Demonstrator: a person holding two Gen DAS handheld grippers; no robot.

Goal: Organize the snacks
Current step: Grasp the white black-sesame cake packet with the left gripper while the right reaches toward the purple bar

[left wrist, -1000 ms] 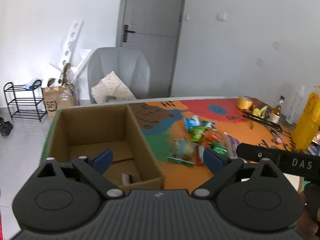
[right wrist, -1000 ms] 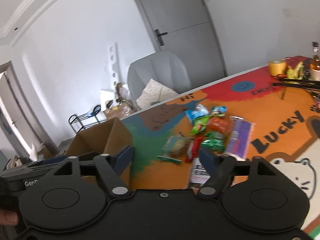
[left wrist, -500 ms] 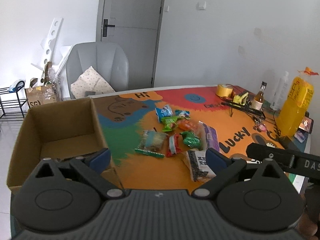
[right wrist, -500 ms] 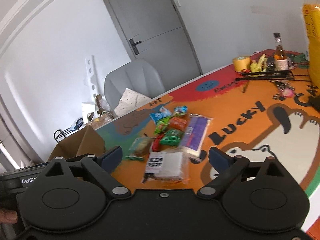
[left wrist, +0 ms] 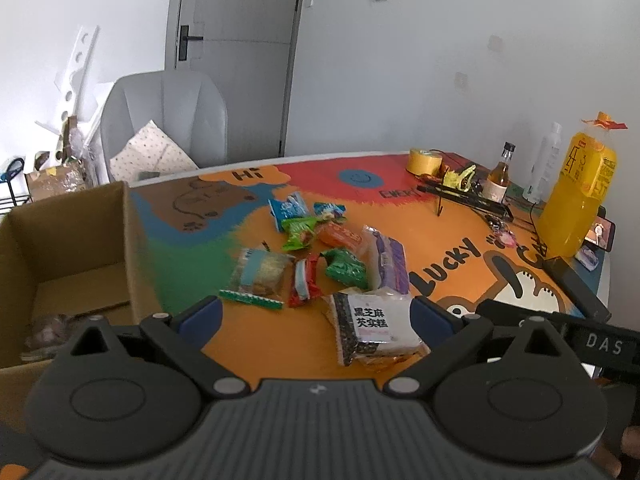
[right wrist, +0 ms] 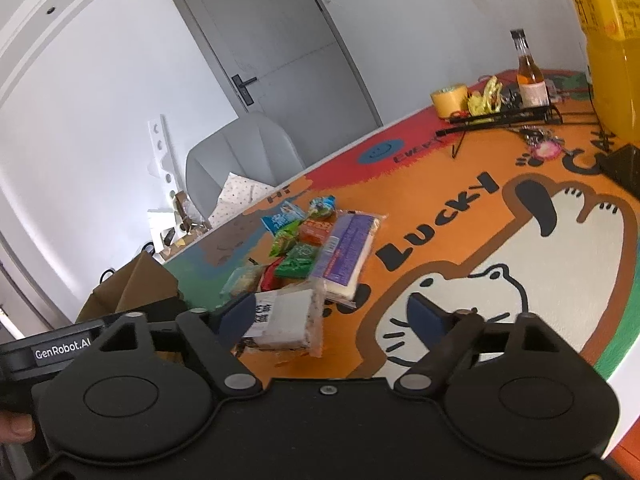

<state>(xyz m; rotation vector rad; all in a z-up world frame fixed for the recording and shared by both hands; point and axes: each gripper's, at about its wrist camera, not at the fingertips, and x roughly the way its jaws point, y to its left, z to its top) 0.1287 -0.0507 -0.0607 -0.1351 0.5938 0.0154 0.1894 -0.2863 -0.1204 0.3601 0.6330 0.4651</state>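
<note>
Approach step, nothing picked up yet. Left claw [left wrist: 316, 314] spread wide and empty above the tabletop [left wrist: 460, 216], the black-and-white snack pack [left wrist: 374, 326] just ahead between its fingers, untouched. Right claw [right wrist: 332, 316] also apart and empty, jaws just narrowed a little, the same pack beside its left finger. Other snacks [left wrist: 320, 248] piled behind. Cardboard box [left wrist: 68, 240] open at left. Next, probably: lower, close on the pack, carry to the box.
</note>
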